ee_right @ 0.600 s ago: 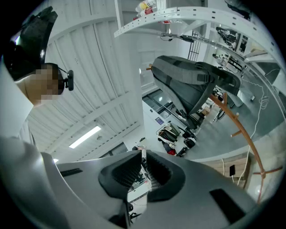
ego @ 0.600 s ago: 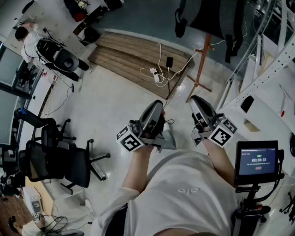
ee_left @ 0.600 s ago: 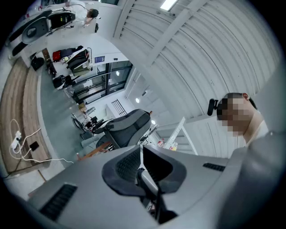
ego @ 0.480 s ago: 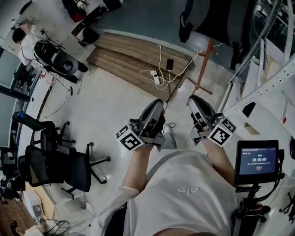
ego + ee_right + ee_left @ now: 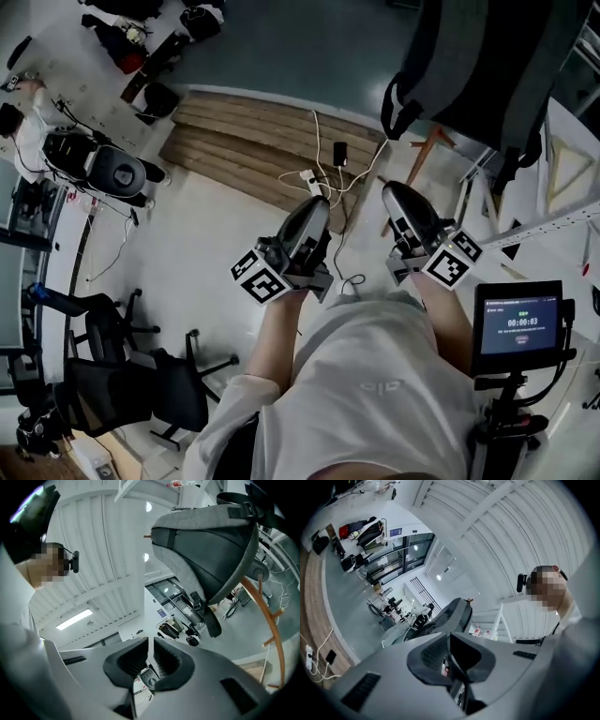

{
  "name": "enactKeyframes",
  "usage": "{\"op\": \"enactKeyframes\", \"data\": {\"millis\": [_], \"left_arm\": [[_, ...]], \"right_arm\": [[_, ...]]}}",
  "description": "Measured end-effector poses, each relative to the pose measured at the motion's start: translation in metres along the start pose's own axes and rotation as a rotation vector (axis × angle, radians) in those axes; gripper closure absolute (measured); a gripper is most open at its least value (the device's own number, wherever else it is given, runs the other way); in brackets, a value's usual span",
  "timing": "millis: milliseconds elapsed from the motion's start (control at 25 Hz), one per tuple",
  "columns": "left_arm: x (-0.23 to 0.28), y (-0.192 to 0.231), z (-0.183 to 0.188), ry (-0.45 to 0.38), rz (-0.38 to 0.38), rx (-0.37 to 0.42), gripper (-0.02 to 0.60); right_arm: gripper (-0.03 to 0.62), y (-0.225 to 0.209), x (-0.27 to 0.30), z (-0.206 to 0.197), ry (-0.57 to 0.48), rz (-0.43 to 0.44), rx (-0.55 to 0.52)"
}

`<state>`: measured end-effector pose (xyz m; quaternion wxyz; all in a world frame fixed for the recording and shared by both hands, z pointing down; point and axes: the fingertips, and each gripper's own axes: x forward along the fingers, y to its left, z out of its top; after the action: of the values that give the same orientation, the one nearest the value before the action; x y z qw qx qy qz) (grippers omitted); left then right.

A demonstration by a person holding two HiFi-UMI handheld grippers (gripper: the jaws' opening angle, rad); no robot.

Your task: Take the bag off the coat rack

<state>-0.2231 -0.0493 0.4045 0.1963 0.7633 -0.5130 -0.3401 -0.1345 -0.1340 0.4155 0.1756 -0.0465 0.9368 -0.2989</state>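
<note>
A grey backpack (image 5: 487, 66) hangs at the top right of the head view, on a wooden coat rack whose legs (image 5: 427, 150) show beneath it. My left gripper (image 5: 317, 208) and right gripper (image 5: 398, 195) are held side by side in front of me, below the bag and apart from it. Both are shut with nothing between the jaws. In the right gripper view the backpack (image 5: 211, 545) hangs above and right of the shut right gripper (image 5: 151, 656), next to the curved rack pole (image 5: 269, 620). The left gripper (image 5: 447, 656) points up towards the ceiling.
A wooden platform (image 5: 244, 141) with a power strip and cables (image 5: 314, 178) lies on the floor ahead. Office chairs (image 5: 141, 384) stand at the lower left. A small screen on a stand (image 5: 520, 328) is at my right, beside white shelving (image 5: 562, 216).
The backpack has come nearer and fills more of the top right. Both grippers have moved forward and up a little towards it, still shut.
</note>
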Motion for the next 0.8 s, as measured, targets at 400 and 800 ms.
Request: {"op": "enactKeyframes", "data": {"millis": [400, 800], "left_arm": [[0.107, -0.031, 0.077, 0.019, -0.139, 0.102, 0.526], [0.258, -0.092, 0.153, 0.038, -0.342, 0.517, 0.365]], "right_arm": [[0.547, 0.047, 0.055, 0.137, -0.039, 0.183, -0.133], [0.437, 0.088, 0.031, 0.302, -0.131, 0.076, -0.62]]}}
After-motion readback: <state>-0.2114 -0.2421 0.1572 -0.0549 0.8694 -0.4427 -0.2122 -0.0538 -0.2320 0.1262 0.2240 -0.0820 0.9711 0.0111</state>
